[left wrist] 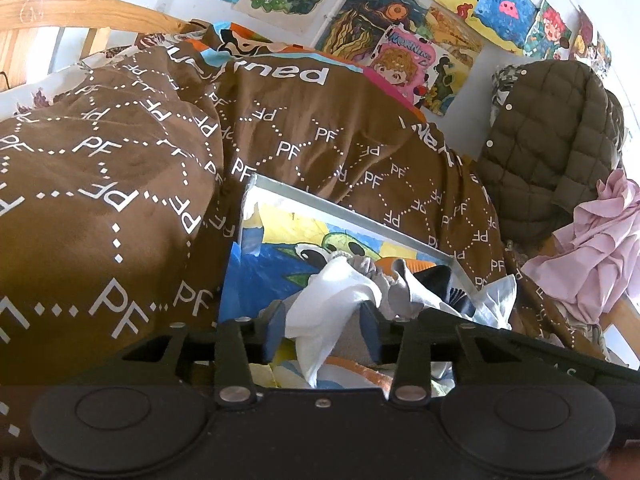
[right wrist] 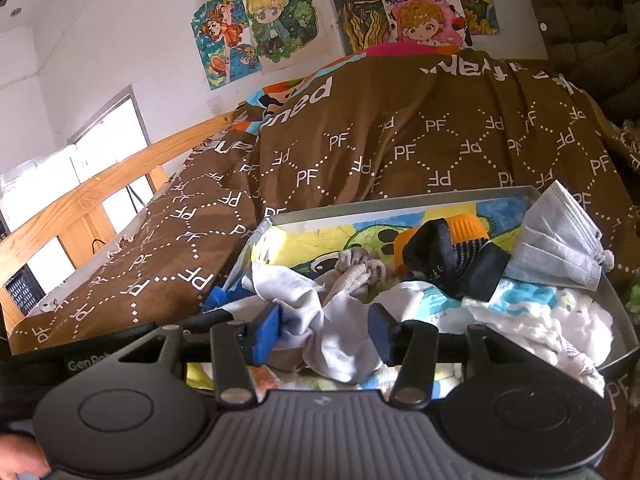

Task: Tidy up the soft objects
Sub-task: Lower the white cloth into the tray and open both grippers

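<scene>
Brown blanket (left wrist: 132,168) with a white "PF" pattern covers the bed, and a shallow grey tray (right wrist: 400,203) sits on top of it, lined with a bright cartoon drawing. Soft things fill the tray: a white cloth (right wrist: 340,328), a crumpled grey sock (right wrist: 356,272), a black and orange sock (right wrist: 452,248), a pale blue face mask (right wrist: 560,240) leaning over the right rim, and white wadding (right wrist: 552,320) at the near right.

In the left wrist view the left gripper (left wrist: 322,330) stands partly open, its 2 blue pads on either side of a fold of white cloth (left wrist: 332,312); the cloth lies between them and touches the pads, but they do not pinch it. The right gripper (right wrist: 326,334) is likewise half open over the same heap, the white cloth bunched between its blue fingers (right wrist: 266,332) without being clamped. Both grippers point down into the near part of the tray.

Beyond the tray, an olive quilted jacket (left wrist: 548,148) hangs at the right with a pink garment (left wrist: 600,236) below it. Colourful children's drawings (right wrist: 280,16) are stuck to the white wall, and a wooden bed rail (right wrist: 100,192) runs along the left.
</scene>
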Tool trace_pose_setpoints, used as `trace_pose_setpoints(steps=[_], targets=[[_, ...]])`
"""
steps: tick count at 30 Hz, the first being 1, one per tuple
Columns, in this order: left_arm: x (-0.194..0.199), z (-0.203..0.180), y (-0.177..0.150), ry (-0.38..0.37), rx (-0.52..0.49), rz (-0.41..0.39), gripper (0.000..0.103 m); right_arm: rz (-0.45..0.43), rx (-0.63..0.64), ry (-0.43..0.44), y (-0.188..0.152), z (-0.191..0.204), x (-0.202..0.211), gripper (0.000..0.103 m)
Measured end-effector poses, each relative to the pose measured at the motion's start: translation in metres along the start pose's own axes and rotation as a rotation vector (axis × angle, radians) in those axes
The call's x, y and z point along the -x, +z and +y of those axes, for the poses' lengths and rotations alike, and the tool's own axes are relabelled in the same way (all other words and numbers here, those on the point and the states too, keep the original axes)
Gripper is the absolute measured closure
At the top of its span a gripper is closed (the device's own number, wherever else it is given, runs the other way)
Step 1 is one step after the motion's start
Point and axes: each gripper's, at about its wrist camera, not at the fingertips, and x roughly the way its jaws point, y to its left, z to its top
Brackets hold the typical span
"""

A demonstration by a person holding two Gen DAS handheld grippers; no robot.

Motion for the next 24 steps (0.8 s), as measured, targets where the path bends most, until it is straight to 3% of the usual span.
trace_pose_setpoints(steps=[7,24], targets=[[0.001,-0.001,0.0,0.001,-0.001,-0.006,0.049,-0.009,0.012,-0.022,0.002,0.0,0.002,0.042],[0.006,-0.001,0.001,0.036,-0.002,-0.033,0.018,-0.043,0.025,-0.071,0.001,-0.012,0.01,0.016]])
